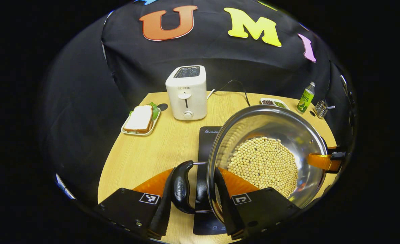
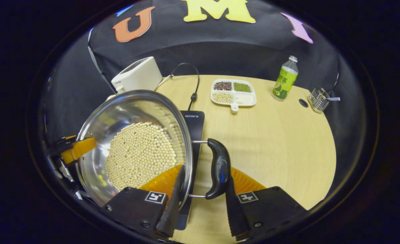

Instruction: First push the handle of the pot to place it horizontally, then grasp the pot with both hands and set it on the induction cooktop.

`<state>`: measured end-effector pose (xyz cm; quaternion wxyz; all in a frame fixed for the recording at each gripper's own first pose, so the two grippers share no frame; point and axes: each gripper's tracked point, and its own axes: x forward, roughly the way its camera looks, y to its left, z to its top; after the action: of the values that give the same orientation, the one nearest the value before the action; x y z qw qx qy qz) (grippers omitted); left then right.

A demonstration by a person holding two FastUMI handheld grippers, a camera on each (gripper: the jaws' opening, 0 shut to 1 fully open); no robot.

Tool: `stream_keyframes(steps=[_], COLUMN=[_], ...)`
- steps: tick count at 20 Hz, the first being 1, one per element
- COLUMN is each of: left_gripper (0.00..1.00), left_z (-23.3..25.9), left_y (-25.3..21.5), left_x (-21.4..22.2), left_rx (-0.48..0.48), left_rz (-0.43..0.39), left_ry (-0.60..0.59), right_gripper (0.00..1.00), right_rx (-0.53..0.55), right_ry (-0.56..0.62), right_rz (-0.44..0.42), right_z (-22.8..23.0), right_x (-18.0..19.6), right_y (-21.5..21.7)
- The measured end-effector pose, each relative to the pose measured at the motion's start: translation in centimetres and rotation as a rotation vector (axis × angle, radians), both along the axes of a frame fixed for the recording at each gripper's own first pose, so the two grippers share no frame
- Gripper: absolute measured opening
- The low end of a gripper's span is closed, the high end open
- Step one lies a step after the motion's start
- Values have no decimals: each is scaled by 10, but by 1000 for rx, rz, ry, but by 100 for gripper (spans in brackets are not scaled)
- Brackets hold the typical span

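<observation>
A: In the left gripper view, the left gripper (image 1: 194,208) straddles the pot's near side: one finger sits outside the black side handle (image 1: 182,189), the other inside the rim, so handle and wall lie between them. The gap looks narrow, but I cannot tell whether both fingers press. The steel pot (image 1: 288,128), its bottom covered with soybeans (image 1: 264,164), hangs tilted over the black induction cooktop (image 1: 207,135) on the desk (image 1: 145,152). The far gripper's fingertip (image 1: 323,162) shows at the opposite rim.

B: And the right gripper view?

A: Mirror case. The right gripper (image 2: 203,210) brackets the other black handle (image 2: 218,169) and the rim, spread narrow; firm contact again unclear. The pot (image 2: 118,112) is partly above the cooktop (image 2: 195,122).

B: Judgement on the step?

A: Carrying and setting down, I think. Level both grippers first, since the tilt could shift the beans. Lower together, centre the base on the cooktop, and let go only once it sits flat. Mind the power cord (image 2: 195,88) behind.
</observation>
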<state>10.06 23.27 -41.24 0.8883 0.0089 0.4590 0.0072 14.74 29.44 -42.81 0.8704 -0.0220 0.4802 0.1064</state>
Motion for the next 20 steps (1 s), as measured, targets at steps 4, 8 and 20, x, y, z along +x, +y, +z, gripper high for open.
stream_keyframes(steps=[4, 8, 20], left_gripper=[62, 62, 63], left_z=[-10, -15, -29], left_y=[3, 11, 17], left_x=[-4, -5, -6], left_rx=[9, 3, -15], left_rz=[2, 9, 14], left_ry=[11, 15, 31], right_gripper=[60, 60, 61], right_rx=[-4, -10, -37], right_ry=[28, 7, -2], right_rz=[-13, -1, 29], right_z=[-2, -1, -2], right_x=[-5, -4, -1], right_y=[0, 0, -2])
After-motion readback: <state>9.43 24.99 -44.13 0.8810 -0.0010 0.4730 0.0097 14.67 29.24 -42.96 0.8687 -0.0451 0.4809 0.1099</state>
